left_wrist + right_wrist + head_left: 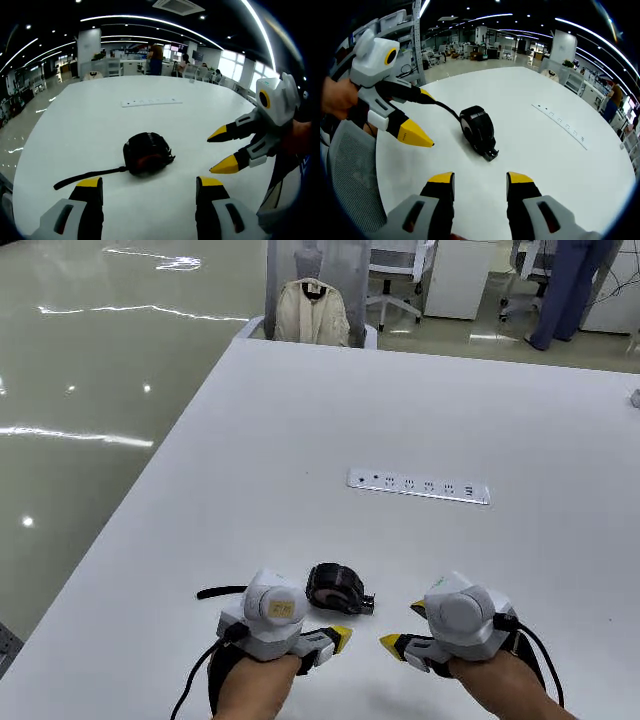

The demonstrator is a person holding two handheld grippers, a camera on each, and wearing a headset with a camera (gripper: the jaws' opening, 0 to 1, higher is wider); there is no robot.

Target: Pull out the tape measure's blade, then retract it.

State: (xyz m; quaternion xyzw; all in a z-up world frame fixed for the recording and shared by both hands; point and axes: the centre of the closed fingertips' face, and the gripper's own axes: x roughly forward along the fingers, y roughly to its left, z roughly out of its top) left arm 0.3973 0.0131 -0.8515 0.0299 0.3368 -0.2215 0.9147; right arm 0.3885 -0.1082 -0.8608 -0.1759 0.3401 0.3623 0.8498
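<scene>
Facing right claw (481, 179), tape measure's (476, 126) blade tip (491, 154) shows.

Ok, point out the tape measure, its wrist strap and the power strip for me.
tape measure (146, 151): left gripper view, top of the black case.
wrist strap (89, 176): left gripper view, midway along the black strap.
power strip (418, 486): head view, middle of its white body.

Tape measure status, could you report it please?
Left gripper open, right gripper open. Tape measure on table ahead of them, untouched, blade in. Power strip beyond, clear.
</scene>
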